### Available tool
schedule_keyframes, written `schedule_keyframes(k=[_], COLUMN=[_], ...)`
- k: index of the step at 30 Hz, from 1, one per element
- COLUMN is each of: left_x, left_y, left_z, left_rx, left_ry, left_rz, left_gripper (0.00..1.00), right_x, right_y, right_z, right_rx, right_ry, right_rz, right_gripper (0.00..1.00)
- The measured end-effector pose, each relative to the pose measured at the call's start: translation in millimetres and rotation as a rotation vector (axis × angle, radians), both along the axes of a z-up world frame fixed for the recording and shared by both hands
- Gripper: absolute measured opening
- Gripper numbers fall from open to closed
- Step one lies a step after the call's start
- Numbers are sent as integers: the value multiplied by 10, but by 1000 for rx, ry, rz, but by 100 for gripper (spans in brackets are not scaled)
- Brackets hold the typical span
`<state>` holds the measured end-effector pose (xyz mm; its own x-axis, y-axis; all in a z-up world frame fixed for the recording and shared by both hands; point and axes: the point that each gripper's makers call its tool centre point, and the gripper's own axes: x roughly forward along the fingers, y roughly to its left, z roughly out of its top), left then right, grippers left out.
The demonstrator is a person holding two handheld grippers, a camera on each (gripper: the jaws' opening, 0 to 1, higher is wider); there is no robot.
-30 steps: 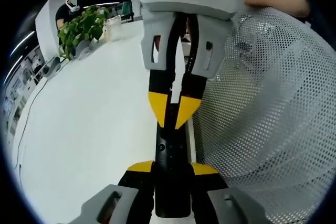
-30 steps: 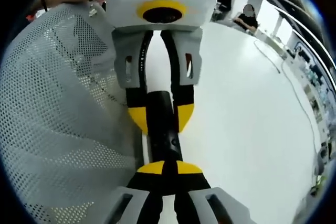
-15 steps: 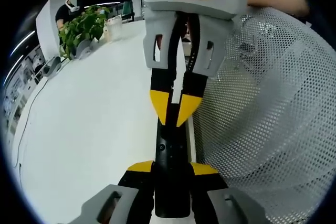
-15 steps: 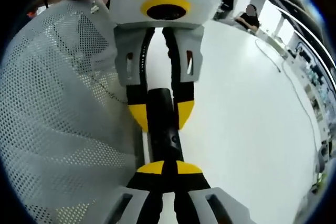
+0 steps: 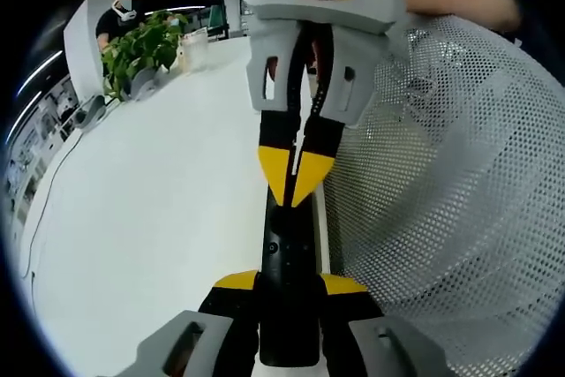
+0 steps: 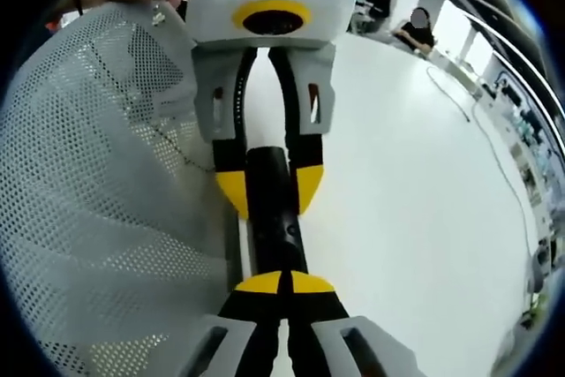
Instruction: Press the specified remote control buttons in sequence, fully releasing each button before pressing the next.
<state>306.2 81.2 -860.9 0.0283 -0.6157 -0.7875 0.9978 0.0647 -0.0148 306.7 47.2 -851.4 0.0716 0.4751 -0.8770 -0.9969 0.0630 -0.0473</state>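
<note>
Under both claws, desk: big white desk (image 5: 150,218) spreading out well past the tips, nothing else close by

Beside the claws, mesh thing: large white perforated mesh surface (image 5: 459,209) right next to the remote, on the left claw's right side; can't tell what it is, maybe a chair back

Left claw: left claw (image 5: 291,282) has its jaws clamped narrow around the near end of the remote, so it's the holder

Right claw: right claw (image 6: 281,282) has its yellow tips pinched together, nothing between them, tips down on or just above the remote's top face; can't say for sure if it's actually touching

Between the claws, remote: slim black remote control (image 5: 288,258), one end in the left claw, the rest running toward the right claw's closed tips

Progress: honestly can't tell which button in the sequence this is, buttons are too small to read. My guess is mid-press or lined up for one, sequence not visibly finished

Far off from the claws: potted plant (image 5: 141,46) at the desk's far edge
</note>
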Motion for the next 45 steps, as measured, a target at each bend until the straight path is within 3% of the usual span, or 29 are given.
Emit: schedule_keyframes(k=[12, 20, 24, 29, 31, 45], left_x=[4, 2, 3, 0, 0, 3], left_y=[-1, -2, 0, 1, 0, -3], left_z=[-3, 2, 2, 2, 2, 3], left_rx=[-1, -6, -6, -6, -6, -6], left_ry=[3, 1, 1, 1, 1, 0], left_rz=[9, 7, 5, 9, 8, 9], left_gripper=[25, 25, 25, 25, 25, 25], right_x=[13, 44, 22, -33, -21, -9], right_y=[8, 9, 74, 138, 125, 125], right_z=[-15, 4, 5, -8, -7, -8], right_rx=[-38, 32, 24, 34, 21, 15], right_ry=[-51, 69, 26, 48, 18, 16], right_rz=[58, -84, -23, -1, 21, 15], right_gripper=[0, 0, 0, 0, 0, 0])
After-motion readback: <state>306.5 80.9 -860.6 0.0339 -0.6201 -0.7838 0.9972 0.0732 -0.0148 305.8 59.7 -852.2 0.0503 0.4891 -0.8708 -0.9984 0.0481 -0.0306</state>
